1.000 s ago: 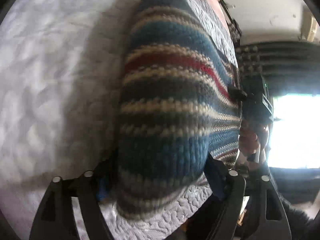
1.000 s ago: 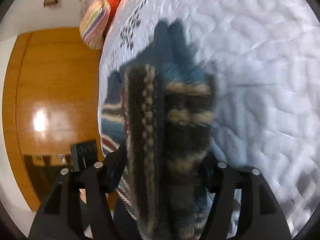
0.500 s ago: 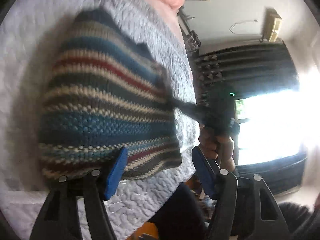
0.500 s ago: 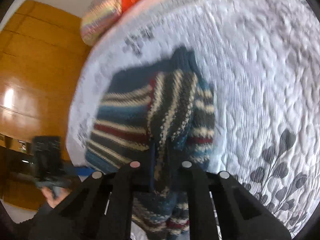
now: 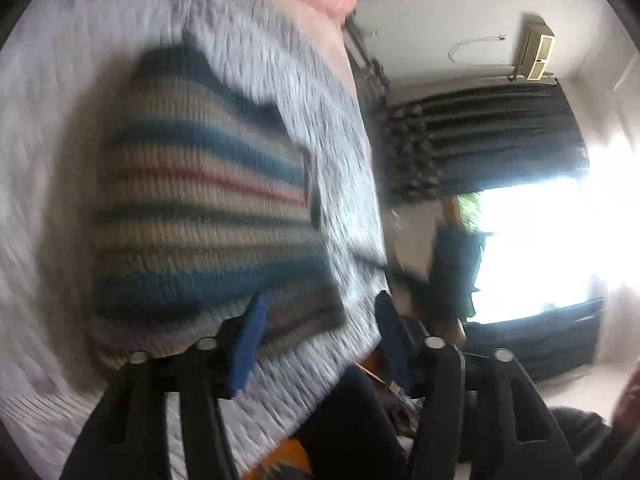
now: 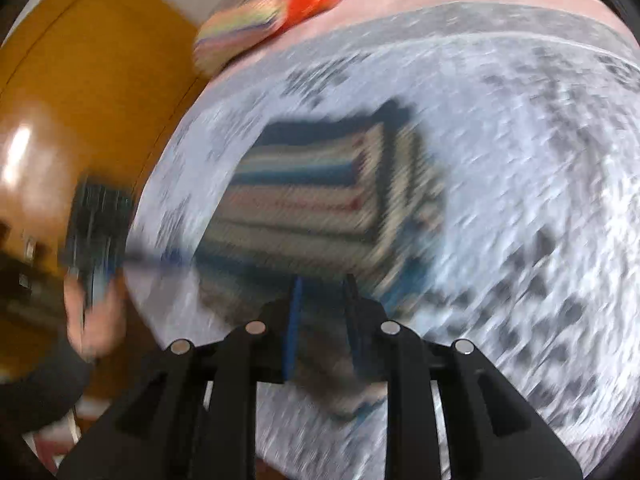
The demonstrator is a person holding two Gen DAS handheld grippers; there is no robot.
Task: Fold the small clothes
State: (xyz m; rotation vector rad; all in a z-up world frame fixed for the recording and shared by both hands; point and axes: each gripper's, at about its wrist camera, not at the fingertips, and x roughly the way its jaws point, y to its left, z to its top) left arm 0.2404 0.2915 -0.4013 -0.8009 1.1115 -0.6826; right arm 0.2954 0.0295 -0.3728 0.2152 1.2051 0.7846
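A striped knit sweater [image 5: 200, 216] in blue, cream, grey and red lies folded on the white quilted bed [image 5: 60, 80]. My left gripper [image 5: 320, 340] hangs open at the sweater's near edge, by the edge of the bed, with nothing between its blue pads [image 5: 246, 344]. In the right wrist view the sweater [image 6: 312, 200] is a folded rectangle, and its near end reaches in between the fingers. My right gripper [image 6: 322, 324] stands just over that end with its jaws a little apart. Both views are motion-blurred.
A colourful pile of clothes [image 6: 272, 4] sits at the far end of the bed. A wooden wardrobe [image 6: 80, 100] stands left of the bed. A bright window [image 5: 540, 248] and dark curtains [image 5: 480, 140] lie beyond the bed's edge. A hand [image 6: 96, 320] holds the other gripper.
My right gripper, shut on the folded sweater half a second ago, has parted its jaws slightly. The left gripper has drawn back toward the bed's edge, open. The sweater now lies flat.
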